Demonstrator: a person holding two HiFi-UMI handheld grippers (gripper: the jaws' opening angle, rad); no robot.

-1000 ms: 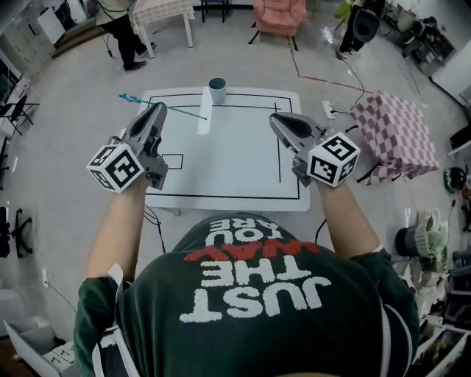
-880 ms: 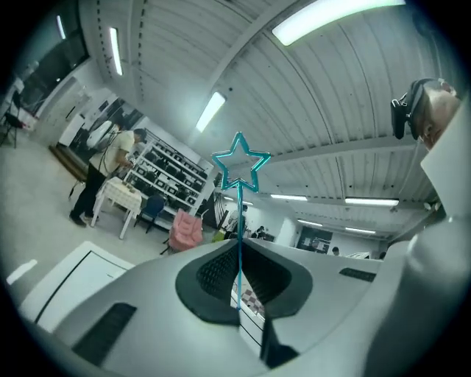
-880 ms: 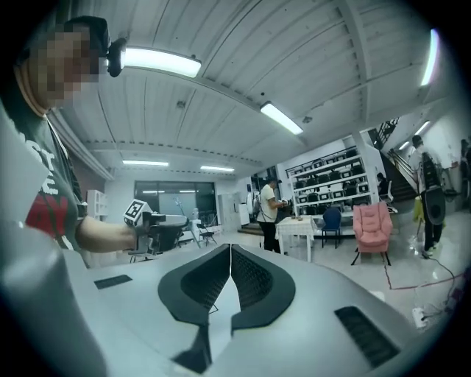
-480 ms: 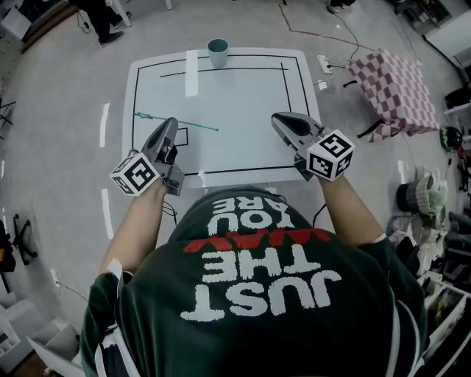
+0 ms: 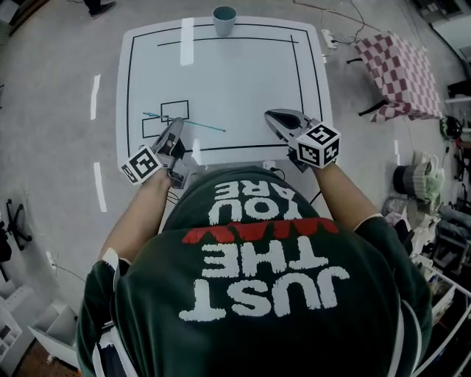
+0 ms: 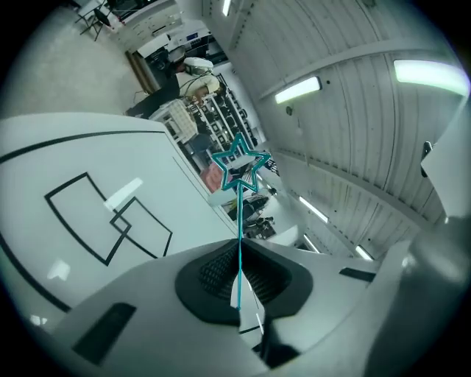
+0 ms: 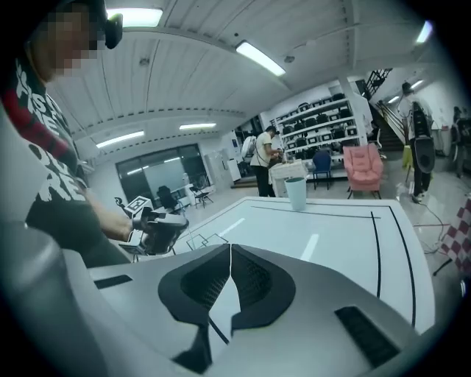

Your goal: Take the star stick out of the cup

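The fingers of the left gripper are pinched on the stick, held over the table well apart from the cup, so it is best lowered flat before release; the right gripper's are pressed together, empty.

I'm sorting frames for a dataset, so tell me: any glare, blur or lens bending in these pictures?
Head view: sharp, white light streaks reflected on the table, its edges bowed by the lens. Left gripper view: heavy fisheye, dark corners; the star stick is crisp against bright ceiling lamps. Right gripper view: same rounding, the cup small but clear.
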